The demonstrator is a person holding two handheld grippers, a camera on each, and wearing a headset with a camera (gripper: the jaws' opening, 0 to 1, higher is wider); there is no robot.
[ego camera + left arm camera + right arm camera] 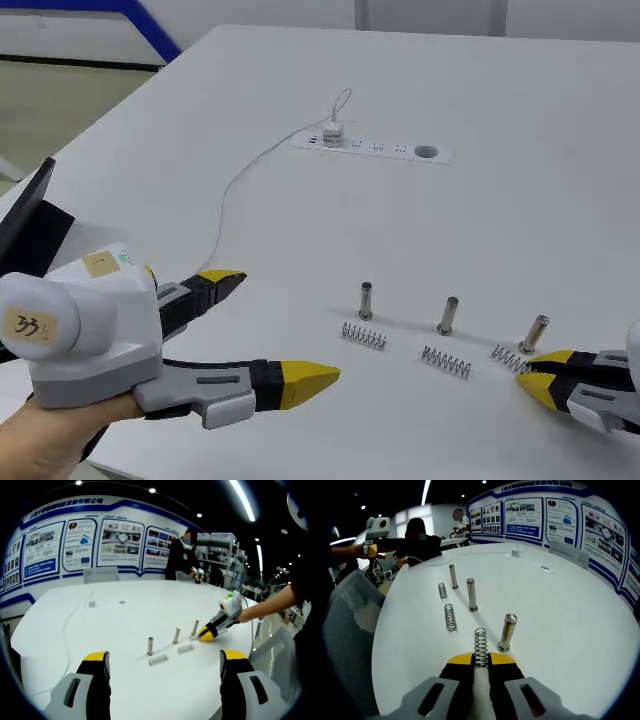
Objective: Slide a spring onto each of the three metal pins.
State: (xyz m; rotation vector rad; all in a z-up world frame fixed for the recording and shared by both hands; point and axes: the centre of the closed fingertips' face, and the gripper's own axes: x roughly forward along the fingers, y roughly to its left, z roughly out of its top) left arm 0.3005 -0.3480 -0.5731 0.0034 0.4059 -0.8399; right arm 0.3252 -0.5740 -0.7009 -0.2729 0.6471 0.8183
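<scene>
Right tool (pixel 530 373), lower right, clamps the nearest spring (pixel 508 357) only by its tip, so it may flick free before reaching its pin (pixel 534 333); left tool (pixel 290 325) gapes apart.

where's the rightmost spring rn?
Head view, lower right: rightmost spring on the table beside the right pin, its near end between the tips of the right hand-held gripper.

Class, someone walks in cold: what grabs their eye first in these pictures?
Three metal pins stand in a row on the white table, a spring lying before each. The right gripper pinches the end of the rightmost spring in its yellow tips, while the left gripper hovers open at the lower left.
</scene>
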